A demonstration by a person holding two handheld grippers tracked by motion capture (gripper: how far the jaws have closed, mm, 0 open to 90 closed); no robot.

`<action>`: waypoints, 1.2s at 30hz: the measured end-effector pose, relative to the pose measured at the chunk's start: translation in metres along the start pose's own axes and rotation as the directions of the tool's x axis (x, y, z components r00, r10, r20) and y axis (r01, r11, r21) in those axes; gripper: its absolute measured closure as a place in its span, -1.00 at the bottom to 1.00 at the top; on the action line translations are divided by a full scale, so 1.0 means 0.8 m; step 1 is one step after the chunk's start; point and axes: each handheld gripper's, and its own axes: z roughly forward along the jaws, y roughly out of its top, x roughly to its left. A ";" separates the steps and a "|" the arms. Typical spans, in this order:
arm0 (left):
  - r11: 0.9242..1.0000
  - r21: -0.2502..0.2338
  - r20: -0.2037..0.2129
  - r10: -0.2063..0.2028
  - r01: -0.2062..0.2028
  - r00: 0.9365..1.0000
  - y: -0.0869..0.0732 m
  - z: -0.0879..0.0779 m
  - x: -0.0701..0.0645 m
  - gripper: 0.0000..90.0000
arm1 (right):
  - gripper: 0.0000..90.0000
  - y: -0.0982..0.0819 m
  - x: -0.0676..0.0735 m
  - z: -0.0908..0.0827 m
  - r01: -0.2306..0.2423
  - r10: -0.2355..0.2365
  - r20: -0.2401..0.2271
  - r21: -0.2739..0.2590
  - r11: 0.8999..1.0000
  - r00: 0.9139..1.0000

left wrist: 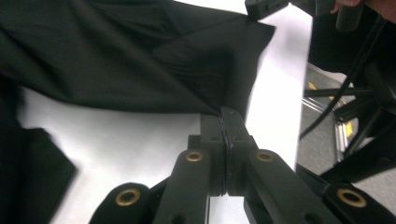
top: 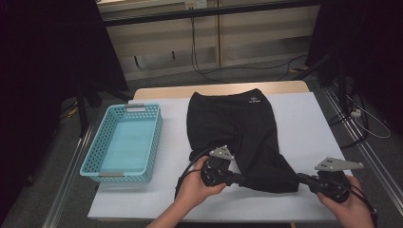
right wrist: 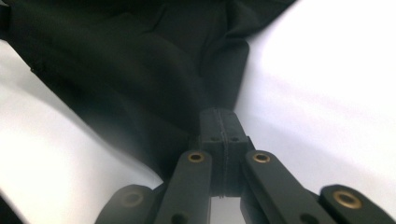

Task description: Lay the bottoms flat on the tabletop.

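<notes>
While both jaws are pressing together on cloth, the black shorts point(top: 237, 128) are lying spread on the white table cover point(top: 304, 123), waistband toward the far edge, a small white logo point(top: 254, 99) showing near it. The fabric is plain, matte and dark — creased into soft folds where it is being gathered.

The left gripper point(top: 237, 179) is pinching the near hem of one leg; in the left gripper view the jaws are standing fully together with the edge of the cloth point(left wrist: 187, 60) caught at their tips. The right gripper point(top: 300, 177) is clamping the same leg's opposite corner — in the right gripper view its jaws are meeting flush on a bunched fold point(right wrist: 154, 60). Between the two grips the hem is pulling into a taut line, slightly lifted off the cover.

The turquoise basket point(top: 157, 137) is sitting just beside the shorts, at the cover's left edge.
</notes>
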 end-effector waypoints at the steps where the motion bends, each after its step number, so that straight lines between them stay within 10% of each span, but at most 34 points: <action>1: 1.000 0.005 0.008 0.002 -0.002 1.000 -0.002 0.002 -0.001 0.99 | 1.00 -0.003 0.000 -0.003 0.002 -0.002 0.001 0.005 1.000 1.000; 8: 0.999 0.034 0.019 0.007 -0.008 1.000 -0.013 0.019 -0.004 0.92 | 1.00 -0.021 -0.006 -0.017 0.006 -0.007 0.021 0.026 1.000 1.000; 16: 1.000 -0.010 -0.094 0.022 -0.023 0.995 -0.013 0.009 0.015 0.21 | 0.50 0.005 -0.006 0.018 -0.005 0.005 0.035 0.002 1.000 0.999; 25: 0.998 -0.036 -0.232 0.044 -0.054 0.972 -0.013 -0.001 0.043 -0.29 | 0.71 0.023 -0.022 0.073 -0.057 0.055 0.037 0.056 0.997 0.998; 27: 0.997 -0.048 -0.231 0.041 -0.053 0.972 -0.013 -0.004 0.048 -0.32 | 1.00 0.023 -0.021 0.073 -0.062 0.062 0.004 0.057 0.996 0.998; 36: 0.997 -0.058 -0.260 0.030 -0.046 0.965 -0.016 -0.013 0.055 -0.35 | 1.00 0.004 -0.027 0.037 -0.088 0.088 0.007 0.063 0.994 0.996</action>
